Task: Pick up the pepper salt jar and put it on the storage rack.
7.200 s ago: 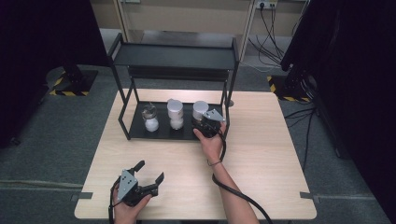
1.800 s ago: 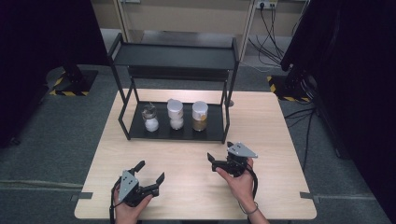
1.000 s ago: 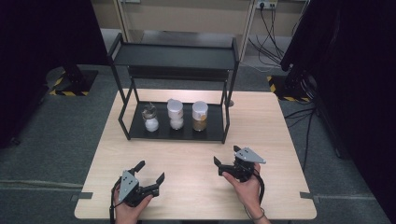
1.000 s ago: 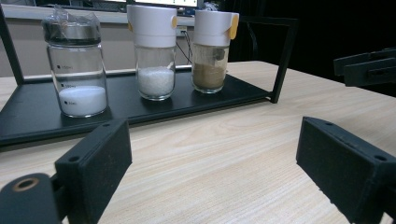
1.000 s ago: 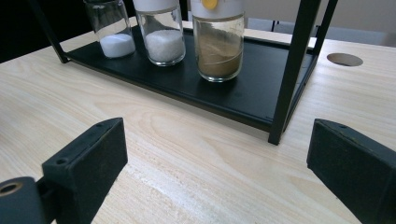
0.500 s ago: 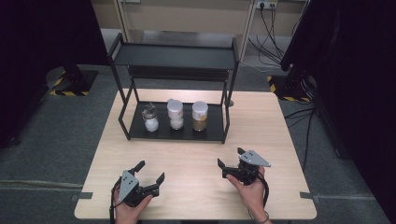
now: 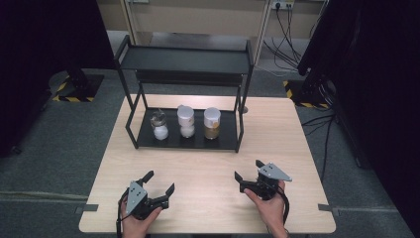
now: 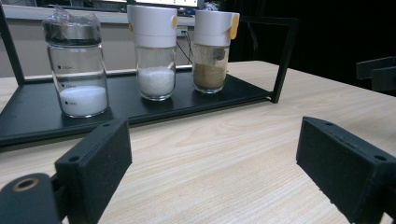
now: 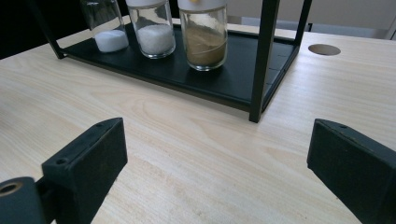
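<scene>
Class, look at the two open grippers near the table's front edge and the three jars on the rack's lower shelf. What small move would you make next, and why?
Probably none beyond resting: both the left gripper and the right gripper sit open and empty on the pale wooden table, while the brown-powder glass jar stands upright in line with the two white-filled jars on the black metal rack's lower shelf.

In the right gripper view the top edge cut off the lids of the brown spice jar (image 9: 203,35) and the two white-filled jars. The printed marks on the metal-lidded jar (image 8: 77,65) were too small to read. In the high view both forearms left the frame at the bottom.
</scene>
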